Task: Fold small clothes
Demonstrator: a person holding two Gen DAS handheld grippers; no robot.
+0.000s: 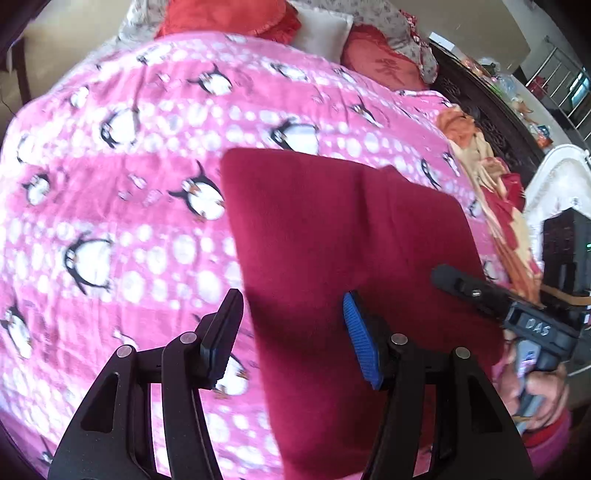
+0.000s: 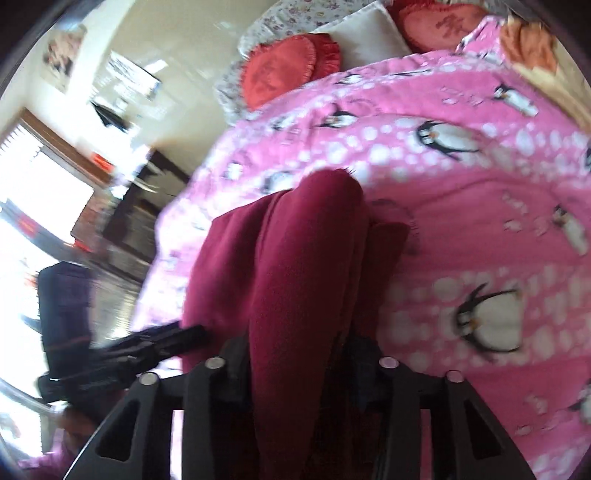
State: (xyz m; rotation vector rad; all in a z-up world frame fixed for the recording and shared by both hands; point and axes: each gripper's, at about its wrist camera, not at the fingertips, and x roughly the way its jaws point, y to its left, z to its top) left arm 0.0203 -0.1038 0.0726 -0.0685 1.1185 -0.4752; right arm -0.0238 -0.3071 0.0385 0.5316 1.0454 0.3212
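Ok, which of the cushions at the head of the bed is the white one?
The white pillow, plain and square-cornered, wedged between the two red cushions: a frilled red cushion on its left and a red cushion with embroidered writing on its right, as the left wrist view shows them.

Right claw (image 2: 295,354) pinches bunched maroon cloth (image 2: 295,258) above the pink penguin blanket (image 2: 480,229)

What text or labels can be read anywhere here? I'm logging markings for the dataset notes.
"DAS": raised letters on the black body of the right gripper, left wrist view.
Red cushion: one embroidered character, too blurred to read.
Wall posters, right wrist view: blurred, unreadable.
Pink penguin blanket: small printed marks, too blurred to read.
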